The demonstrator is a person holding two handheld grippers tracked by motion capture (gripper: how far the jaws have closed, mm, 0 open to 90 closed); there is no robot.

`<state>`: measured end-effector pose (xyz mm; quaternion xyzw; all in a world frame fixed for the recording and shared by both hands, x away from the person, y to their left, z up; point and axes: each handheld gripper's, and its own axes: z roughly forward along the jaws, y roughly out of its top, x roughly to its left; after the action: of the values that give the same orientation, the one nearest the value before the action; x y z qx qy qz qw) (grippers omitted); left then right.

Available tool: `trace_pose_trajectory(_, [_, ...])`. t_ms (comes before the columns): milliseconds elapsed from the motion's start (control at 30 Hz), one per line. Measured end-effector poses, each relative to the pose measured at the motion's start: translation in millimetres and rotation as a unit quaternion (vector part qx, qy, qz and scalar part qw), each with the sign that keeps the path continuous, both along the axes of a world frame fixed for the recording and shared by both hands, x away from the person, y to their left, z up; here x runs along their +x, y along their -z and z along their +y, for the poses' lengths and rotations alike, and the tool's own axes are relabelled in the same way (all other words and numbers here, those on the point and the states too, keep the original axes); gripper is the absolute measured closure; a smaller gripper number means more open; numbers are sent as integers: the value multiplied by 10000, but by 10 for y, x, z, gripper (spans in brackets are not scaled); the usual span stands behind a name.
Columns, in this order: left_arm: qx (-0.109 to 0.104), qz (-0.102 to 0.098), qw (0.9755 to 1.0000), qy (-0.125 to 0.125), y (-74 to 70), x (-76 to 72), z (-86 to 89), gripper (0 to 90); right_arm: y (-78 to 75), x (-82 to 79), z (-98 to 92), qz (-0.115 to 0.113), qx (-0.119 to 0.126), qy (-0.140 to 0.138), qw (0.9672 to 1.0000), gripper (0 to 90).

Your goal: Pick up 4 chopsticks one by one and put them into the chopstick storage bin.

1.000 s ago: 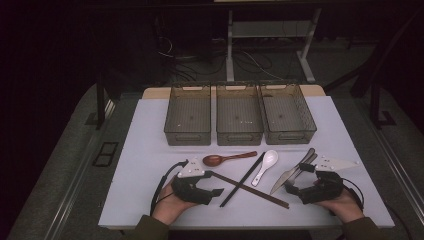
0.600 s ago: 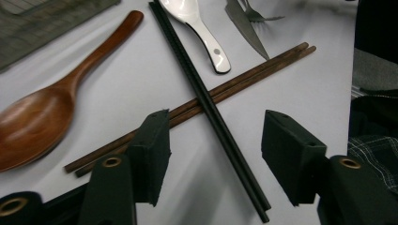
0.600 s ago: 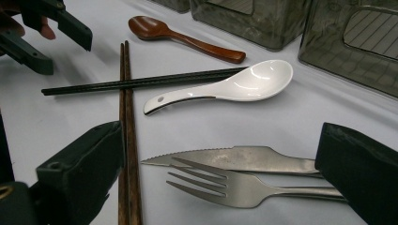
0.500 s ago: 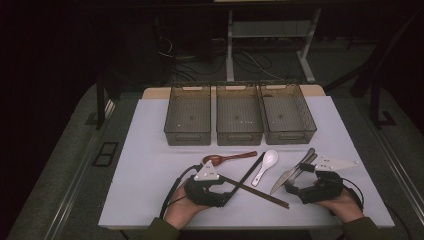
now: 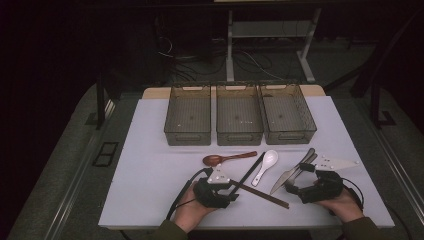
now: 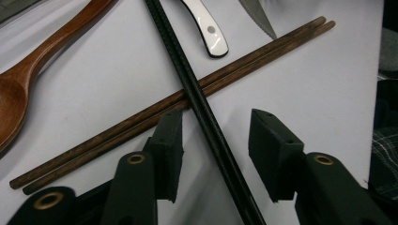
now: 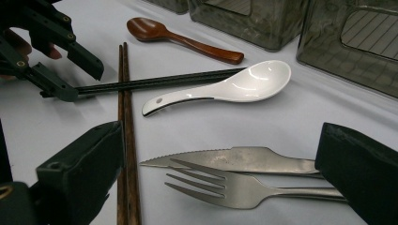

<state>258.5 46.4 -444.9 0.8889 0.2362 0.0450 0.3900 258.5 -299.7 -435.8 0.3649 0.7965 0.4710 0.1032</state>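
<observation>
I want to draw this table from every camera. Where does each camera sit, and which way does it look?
High view: sits above the person's side, looks forward and down on the table and three bins; both hands and forearms show.
Left gripper view: rides the left gripper, looks along its fingers, set either side of the black chopsticks, not touching.
Right gripper view: rides the right gripper, looks along its fingers over knife and fork.
Shared: both gripper views show the brown chopsticks and white spoon.
</observation>
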Motion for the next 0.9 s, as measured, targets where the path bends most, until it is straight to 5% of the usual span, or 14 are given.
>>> trace_pose_trajectory(900, [274,-73,9995,-141,16,8,-21,708,-3,0,-4,-1,22,15,10000,16])
